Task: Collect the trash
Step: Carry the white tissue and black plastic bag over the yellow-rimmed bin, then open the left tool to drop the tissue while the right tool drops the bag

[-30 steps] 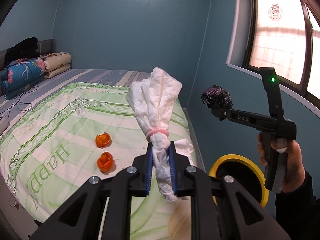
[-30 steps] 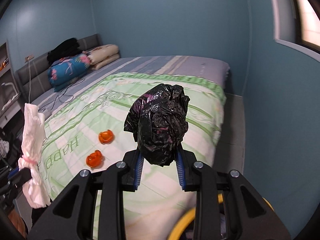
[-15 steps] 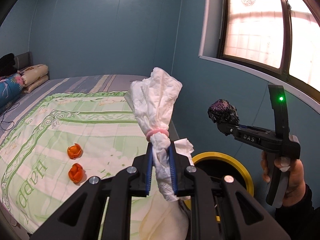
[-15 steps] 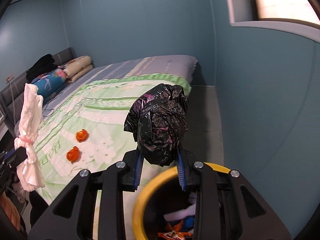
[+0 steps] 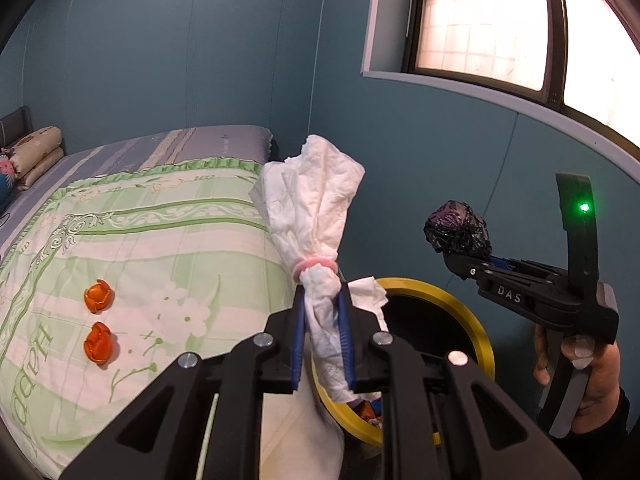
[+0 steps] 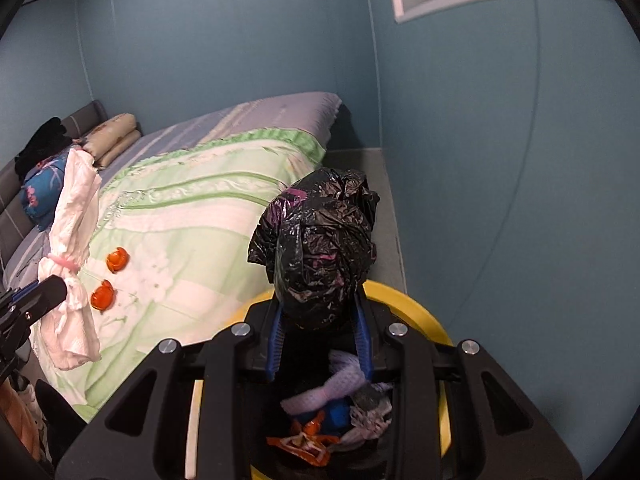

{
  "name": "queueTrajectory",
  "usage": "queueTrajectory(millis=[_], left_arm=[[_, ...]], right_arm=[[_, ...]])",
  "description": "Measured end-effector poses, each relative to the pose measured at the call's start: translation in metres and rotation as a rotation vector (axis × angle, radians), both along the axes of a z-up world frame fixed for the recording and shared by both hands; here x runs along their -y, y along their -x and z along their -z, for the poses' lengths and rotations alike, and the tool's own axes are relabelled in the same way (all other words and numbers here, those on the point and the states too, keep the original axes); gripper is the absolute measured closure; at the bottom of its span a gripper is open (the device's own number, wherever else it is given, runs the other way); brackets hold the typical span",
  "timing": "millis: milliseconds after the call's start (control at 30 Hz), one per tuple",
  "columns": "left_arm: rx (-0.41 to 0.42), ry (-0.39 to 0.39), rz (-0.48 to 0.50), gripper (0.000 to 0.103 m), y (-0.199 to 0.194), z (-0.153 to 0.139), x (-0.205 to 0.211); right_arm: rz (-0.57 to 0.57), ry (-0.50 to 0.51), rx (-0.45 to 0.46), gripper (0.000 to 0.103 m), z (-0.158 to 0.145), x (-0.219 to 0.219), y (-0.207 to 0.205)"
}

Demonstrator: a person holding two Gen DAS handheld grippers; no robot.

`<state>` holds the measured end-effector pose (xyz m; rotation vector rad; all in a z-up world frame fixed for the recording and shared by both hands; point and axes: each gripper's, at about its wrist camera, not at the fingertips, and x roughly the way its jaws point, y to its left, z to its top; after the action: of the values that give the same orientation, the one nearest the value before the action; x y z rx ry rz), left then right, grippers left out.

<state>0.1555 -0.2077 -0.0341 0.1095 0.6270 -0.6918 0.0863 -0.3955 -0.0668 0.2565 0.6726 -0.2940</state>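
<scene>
My left gripper [image 5: 323,320] is shut on a crumpled white tissue bundle [image 5: 316,208] tied with a pink band; it hangs beside the bed, left of the yellow-rimmed bin [image 5: 452,304]. My right gripper [image 6: 320,320] is shut on a crumpled black plastic bag [image 6: 320,248] and hovers right above the yellow-rimmed bin [image 6: 416,316], which holds several scraps of trash. From the left wrist view the black plastic bag [image 5: 458,232] sits at the tip of the right gripper [image 5: 452,254], held by a hand. Two orange wrappers [image 5: 98,302] lie on the green quilt.
The bed with the green quilt [image 5: 160,240] fills the left. Pillows and folded bedding [image 6: 112,140] lie at its head. A blue wall [image 6: 500,180] and a window [image 5: 500,20] close in on the right of the bin, with a narrow floor strip [image 6: 360,164] between.
Both grippers swung right from over the bed toward the bin. The right one now hangs over its opening with the black bag; the left, still gripping the tissue, has neared the rim.
</scene>
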Motion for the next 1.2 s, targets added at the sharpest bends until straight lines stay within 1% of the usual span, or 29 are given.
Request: queueTrajectory(millis=[167,367,500,700,867,933,967,1033,1100,1167,1200], left_arm=[[-0.048,-0.015,0.031,0.089,-0.003,0.017,0.02],[-0.117,-0.035,0.048,0.089,-0.016,0.043,0.038],[-0.175,-0.051,0.063,0.089,-0.024,0.064,0.049],[-0.228,-0.084,0.081,0.089,-0.029,0.087,0.063],[-0.251,-0.081,0.092,0.089,-0.033,0.092,0.063],[-0.246,-0.077,0.088,0.088,-0.035,0.092,0.062],[-0.248,-0.075,0.088,0.085,-0.037,0.093,0.062],[-0.257,-0.066,0.085,0.079,-0.04,0.093,0.06],[-0.266,-0.06,0.081,0.065,-0.041,0.094,0.058],[-0.27,-0.053,0.076,0.061,-0.039,0.094,0.056],[-0.271,-0.052,0.073,0.057,-0.04,0.093,0.055]], right_arm=[[0.028,-0.003,-0.043,0.075,0.021,0.003,0.005],[0.031,-0.01,-0.098,0.075,0.046,0.008,0.01],[0.008,-0.021,-0.141,0.075,0.062,0.009,0.007],[-0.013,-0.033,-0.181,0.074,0.078,0.007,0.003],[-0.018,-0.05,-0.195,0.074,0.086,0.01,0.0],[-0.021,-0.051,-0.197,0.069,0.088,0.01,0.001],[-0.018,-0.052,-0.196,0.067,0.088,0.011,0.0],[-0.008,-0.052,-0.196,0.059,0.089,0.012,0.002],[0.004,-0.052,-0.195,0.057,0.086,0.015,0.005],[0.014,-0.052,-0.191,0.054,0.085,0.018,0.006],[0.02,-0.052,-0.186,0.051,0.084,0.019,0.008]])
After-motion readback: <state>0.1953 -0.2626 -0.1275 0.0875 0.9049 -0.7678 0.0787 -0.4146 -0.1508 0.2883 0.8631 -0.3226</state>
